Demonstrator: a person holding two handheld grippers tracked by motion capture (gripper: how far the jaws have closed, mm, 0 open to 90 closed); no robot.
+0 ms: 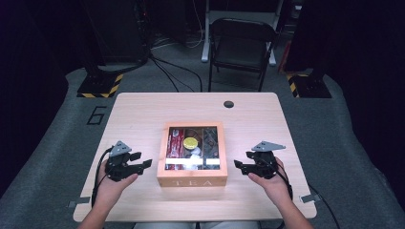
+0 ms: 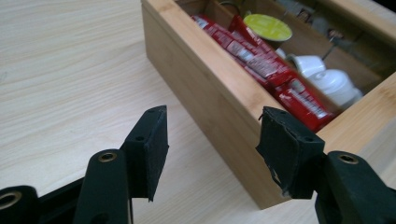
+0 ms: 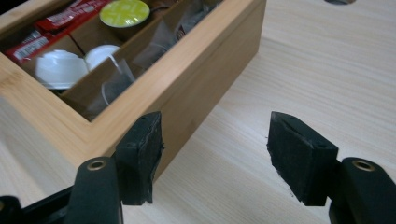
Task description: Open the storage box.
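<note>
Left gripper hangs left of the tea box, jaws parted, nothing between them. The box sits mid-table, glass lid down, red packets and a yellow-topped pod inside. Right gripper flanks its right side, gaping and empty.

Tea box: glare strip across lid pane near the front hides contents beneath; sachet print too small to read. In left tool view, box far end cut off by top + right edges, red packets blurred. In right tool view, box cut off at top-left corner; bags behind pane hazy. Forearms cut off at bottom edge, high view.
</note>
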